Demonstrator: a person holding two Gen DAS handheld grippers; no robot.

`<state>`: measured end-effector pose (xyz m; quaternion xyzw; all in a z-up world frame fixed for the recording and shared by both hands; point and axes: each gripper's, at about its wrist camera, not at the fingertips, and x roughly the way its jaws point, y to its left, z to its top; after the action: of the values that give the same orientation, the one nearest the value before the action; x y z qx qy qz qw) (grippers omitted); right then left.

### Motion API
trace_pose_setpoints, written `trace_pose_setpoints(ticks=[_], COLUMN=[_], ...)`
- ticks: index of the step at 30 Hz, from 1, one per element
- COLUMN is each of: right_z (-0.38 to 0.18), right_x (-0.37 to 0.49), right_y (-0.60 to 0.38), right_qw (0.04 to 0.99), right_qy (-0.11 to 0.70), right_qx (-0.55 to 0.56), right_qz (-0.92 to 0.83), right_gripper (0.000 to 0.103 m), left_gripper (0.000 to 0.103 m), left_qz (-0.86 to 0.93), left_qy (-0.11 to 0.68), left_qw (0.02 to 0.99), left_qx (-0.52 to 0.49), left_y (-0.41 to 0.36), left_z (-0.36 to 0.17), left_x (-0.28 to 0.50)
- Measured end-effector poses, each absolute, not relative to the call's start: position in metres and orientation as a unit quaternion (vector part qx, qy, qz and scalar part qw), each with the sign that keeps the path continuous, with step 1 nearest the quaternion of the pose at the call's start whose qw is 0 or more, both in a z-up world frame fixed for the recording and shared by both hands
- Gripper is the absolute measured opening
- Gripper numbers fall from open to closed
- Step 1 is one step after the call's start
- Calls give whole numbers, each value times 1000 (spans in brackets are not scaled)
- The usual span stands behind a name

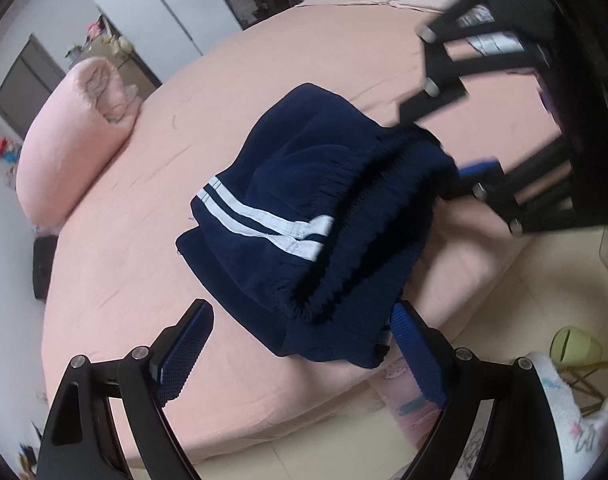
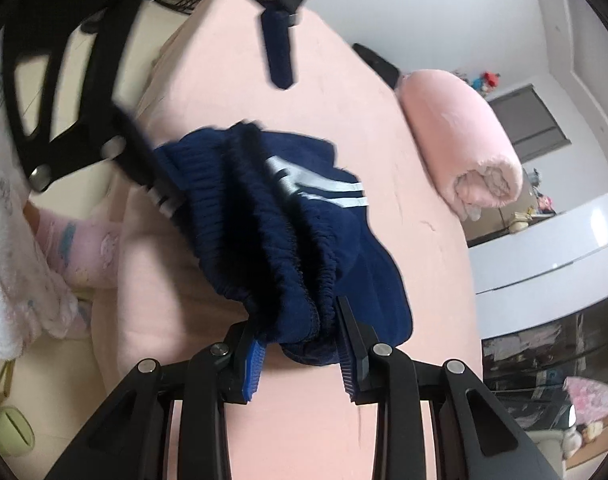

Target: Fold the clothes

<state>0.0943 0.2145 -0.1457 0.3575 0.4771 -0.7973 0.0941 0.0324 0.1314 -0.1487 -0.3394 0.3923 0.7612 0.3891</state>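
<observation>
From the left wrist, the navy track shorts (image 1: 304, 216) with white side stripes lie bunched on the pink bed sheet (image 1: 152, 184), well clear of the rolled pink blanket (image 1: 76, 136) at the head end. The left gripper (image 1: 300, 356) stands wide open, one pad beside the waistband's near end, nothing clamped. The right gripper (image 1: 436, 148) is pinched on the waistband's far end.

From the right wrist, the right gripper (image 2: 300, 356) has closed on the gathered elastic waistband (image 2: 288, 240), fabric filling its jaws. The shorts look light, soft and limp; I judge they will sag and bunch, so the thick ribbed waistband corners give the firmest hold.
</observation>
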Motion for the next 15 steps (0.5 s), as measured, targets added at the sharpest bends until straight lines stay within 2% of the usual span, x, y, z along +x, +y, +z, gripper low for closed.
trace_pose_setpoints(ticks=[6,13,15], right_z=[-136,-125,-120], right_x=[98,98,94], right_y=[209,217,222], right_qw=[86,78,77], right_qy=[448,379,357], right_qx=[350,346,342], right_qz=[-818,-855,-866], right_gripper=[30,30,30], left_gripper=[91,91,91], left_qz=[768,784,780], left_qy=[347,260,256], left_qw=[413,427,435], left_qx=[-347,-368,-370], left_y=[127,126,128], left_z=[-143,-135,-135], left_x=[31,12,11])
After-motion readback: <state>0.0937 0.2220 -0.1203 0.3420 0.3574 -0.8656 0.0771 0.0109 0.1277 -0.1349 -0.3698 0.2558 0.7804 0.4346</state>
